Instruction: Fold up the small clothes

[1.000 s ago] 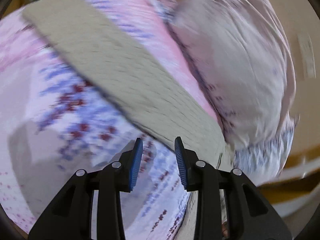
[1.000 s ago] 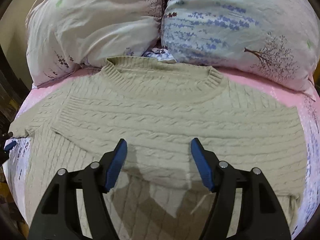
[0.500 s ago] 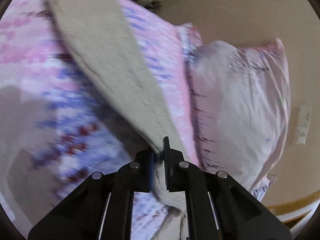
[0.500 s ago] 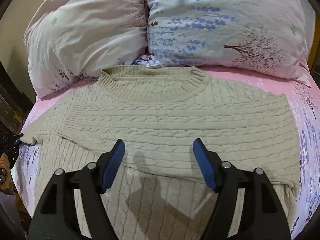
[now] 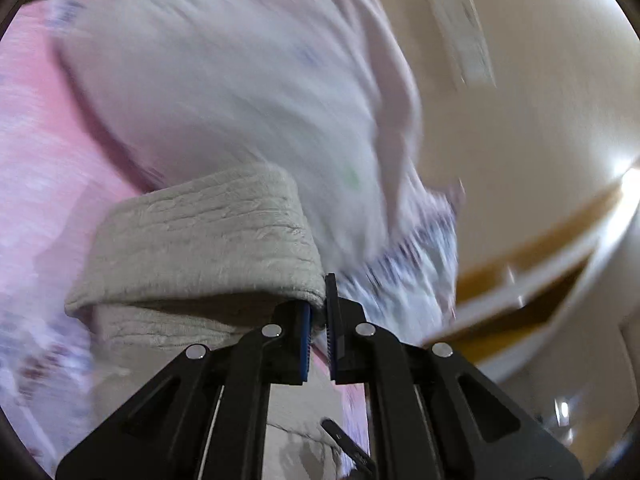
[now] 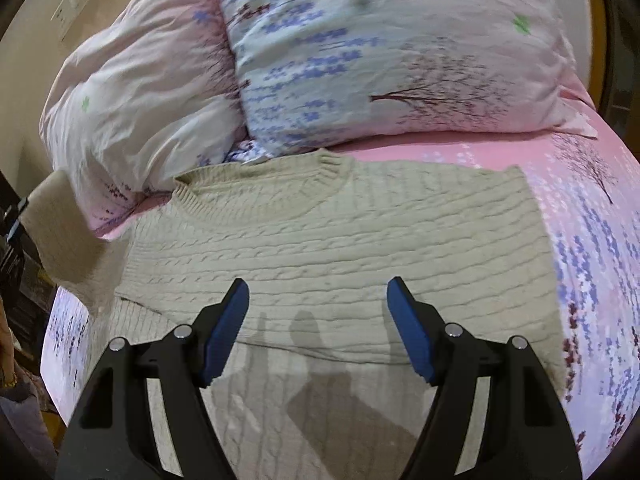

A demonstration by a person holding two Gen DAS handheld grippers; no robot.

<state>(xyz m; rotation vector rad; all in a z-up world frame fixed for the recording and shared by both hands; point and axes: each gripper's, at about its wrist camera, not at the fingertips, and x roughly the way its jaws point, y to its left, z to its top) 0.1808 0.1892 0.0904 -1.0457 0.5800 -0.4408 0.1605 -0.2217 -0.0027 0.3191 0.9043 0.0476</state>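
Sweater: I am working on a beige cable-knit sweater (image 6: pixel 340 248) lying spread on the pink floral bedsheet (image 6: pixel 592 216), its collar pointing toward two pillows (image 6: pixel 380 52) at the head of the bed.

Left gripper: my left gripper (image 5: pixel 318 332) is pinching the end of the left sleeve (image 5: pixel 208 248), its blue pads nearly together with the knit edge caught between them. The sleeve is arching up off the bed and curling over on itself. This view is blurred, so I am trusting only the sleeve and the pads.

Right gripper: my right gripper (image 6: pixel 316 328) is standing wide apart and holding nothing, hovering above the lower chest of the sweater.

Done so far: the right side is looking already folded, since a band of knit is lying across the chest with a straight edge near the sheet on that side.

Left to do: I am judging the sleeve in my left gripper needs to be laid across the body; then the body itself is waiting to be folded, with the hem end untouched as far as I am seeing.
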